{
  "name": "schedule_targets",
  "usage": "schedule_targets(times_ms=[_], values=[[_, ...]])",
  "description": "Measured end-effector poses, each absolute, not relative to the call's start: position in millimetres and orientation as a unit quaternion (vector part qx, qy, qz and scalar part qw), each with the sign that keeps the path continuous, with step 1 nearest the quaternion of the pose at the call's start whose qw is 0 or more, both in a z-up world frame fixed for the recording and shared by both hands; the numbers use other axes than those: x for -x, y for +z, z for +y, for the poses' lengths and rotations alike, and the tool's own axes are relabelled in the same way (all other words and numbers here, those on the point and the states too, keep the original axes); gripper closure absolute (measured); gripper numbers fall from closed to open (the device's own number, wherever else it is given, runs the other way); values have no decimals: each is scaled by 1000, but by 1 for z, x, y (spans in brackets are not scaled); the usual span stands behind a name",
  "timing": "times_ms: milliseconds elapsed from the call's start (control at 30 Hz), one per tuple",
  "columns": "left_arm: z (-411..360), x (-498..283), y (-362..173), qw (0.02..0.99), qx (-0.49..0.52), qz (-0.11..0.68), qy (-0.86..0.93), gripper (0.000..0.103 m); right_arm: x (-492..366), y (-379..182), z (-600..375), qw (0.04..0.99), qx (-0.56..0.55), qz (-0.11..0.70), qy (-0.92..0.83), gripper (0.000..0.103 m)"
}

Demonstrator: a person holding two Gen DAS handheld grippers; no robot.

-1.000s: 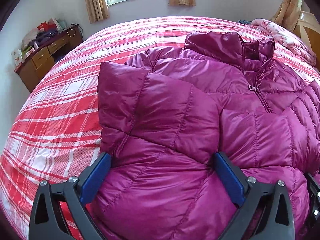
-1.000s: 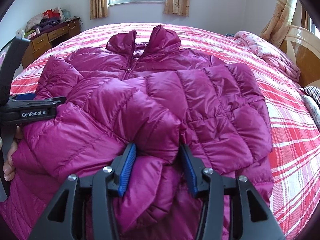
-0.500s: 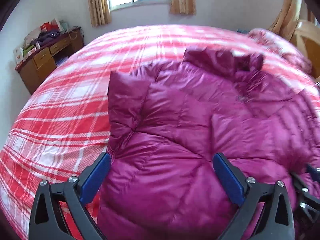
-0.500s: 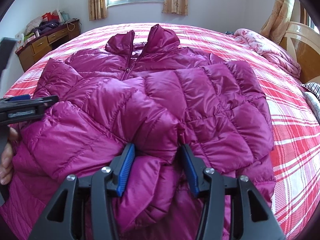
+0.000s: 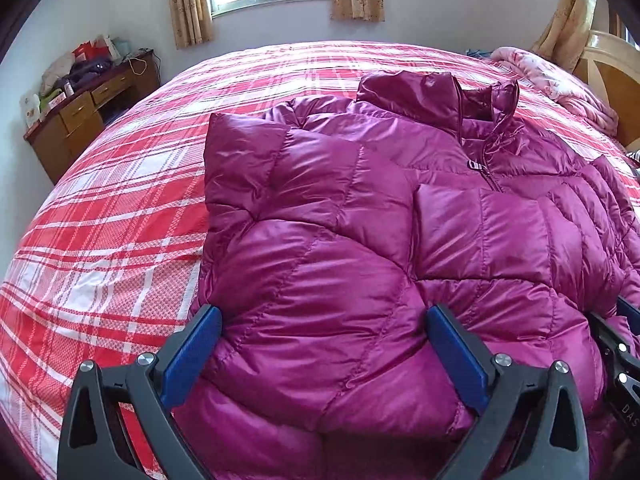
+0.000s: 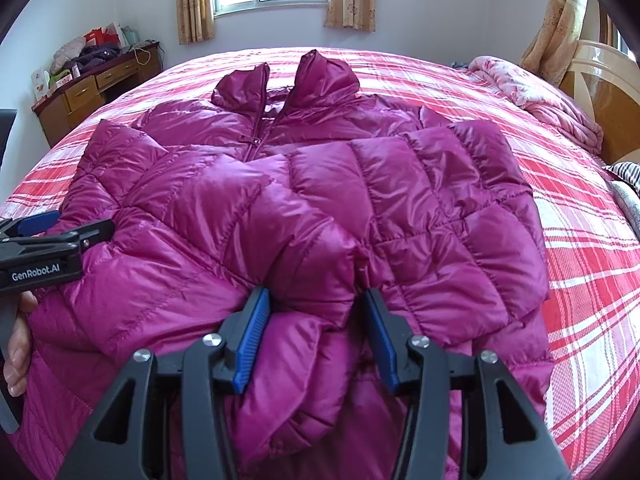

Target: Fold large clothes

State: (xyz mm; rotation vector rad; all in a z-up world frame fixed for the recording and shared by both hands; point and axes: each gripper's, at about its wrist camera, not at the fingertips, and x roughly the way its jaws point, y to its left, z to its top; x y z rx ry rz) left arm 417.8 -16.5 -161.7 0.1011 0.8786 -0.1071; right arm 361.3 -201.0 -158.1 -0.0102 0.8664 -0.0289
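A magenta puffer jacket point(image 6: 304, 208) is lying front up on the bed point(image 6: 580, 280), collar toward the window, zipped partway. As far as the frames are showing, the fold is somewhere in its middle: both sleeves are lying crossed over the chest, so the sleeve step looks done, while the body is not yet doubled over and the collar is standing loose, so I judge that bringing hem to collar is what is left. The right gripper point(image 6: 316, 332) is sitting with its blue pads half apart and a thick roll of sleeve and hem fabric bulging between them; both pads are touching the cloth, so it appears to be pinching that bunch loosely rather than clamping it flat. The left gripper point(image 5: 320, 356) is standing wide, its pads point(image 5: 192, 356) well apart, with jacket fabric swelling up between them; whether either pad is pressing on the cloth I cannot tell, and it looks to be gripping nothing. The right view is showing the whole garment, both sleeves, and the left tool from the side with the person's hand point(image 6: 18, 344) behind it. The left view is showing the folded left shoulder edge up close and the zipper pull point(image 5: 476, 165), with the right gripper only peeking in at the frame's edge.
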Motion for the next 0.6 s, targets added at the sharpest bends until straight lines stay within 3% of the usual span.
schedule_targets(times_ms=[267,467,600], values=[[-18,-416,-163,904,-50,422,-50,1,-362,-157,-202,907,6,421,-14,50],[-15,-414,-158,903,-51,423,-55,1,-360,-150,-208,901,-6,433,11,33],[-12,-411,-141,905,-74,415,-52,1,-358,-129,-210,904,3,425,36,33]])
